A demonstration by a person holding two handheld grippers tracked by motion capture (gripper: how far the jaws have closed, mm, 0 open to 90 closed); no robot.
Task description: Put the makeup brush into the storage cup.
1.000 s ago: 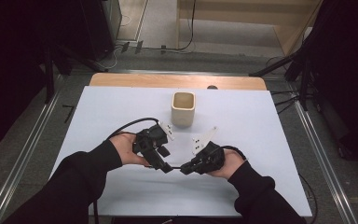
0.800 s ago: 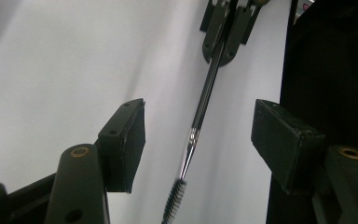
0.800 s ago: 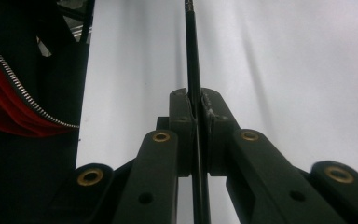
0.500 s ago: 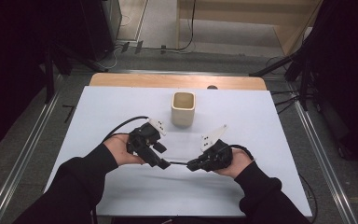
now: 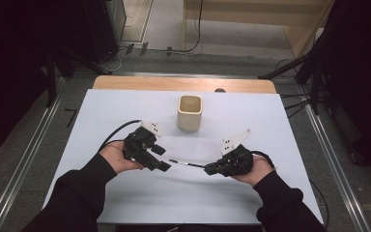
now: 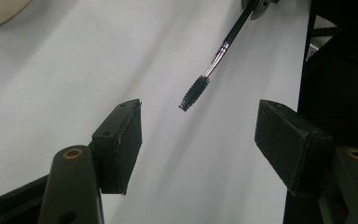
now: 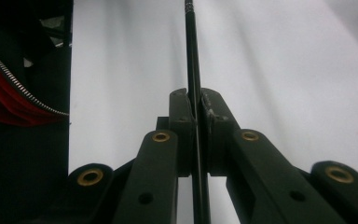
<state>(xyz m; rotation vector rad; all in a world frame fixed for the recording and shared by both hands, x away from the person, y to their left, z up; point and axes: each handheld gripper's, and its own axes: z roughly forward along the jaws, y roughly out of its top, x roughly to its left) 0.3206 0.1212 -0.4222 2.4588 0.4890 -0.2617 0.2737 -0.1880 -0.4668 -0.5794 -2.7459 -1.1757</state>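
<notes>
My right gripper (image 5: 208, 169) is shut on the handle of a thin black spoolie brush (image 5: 186, 164), which points left, level above the white table. In the right gripper view the stem (image 7: 190, 51) runs straight out from the closed jaws (image 7: 195, 100). My left gripper (image 5: 161, 158) faces it from the left with its jaws wide; they have just been opening. In the left gripper view the bristle head (image 6: 193, 92) hangs just beyond the gap (image 6: 200, 121), with nothing between the pads.
A beige square cup (image 5: 190, 112) stands upright behind the grippers at the table's middle. The white tabletop (image 5: 270, 125) ends in a wooden strip (image 5: 140, 83) at the far edge. Metal rails (image 5: 331, 154) run along both sides.
The two hands have drawn apart, left gripper leftwards and right gripper rightwards. The brush has gone with the right gripper and now spans the gap between them.
</notes>
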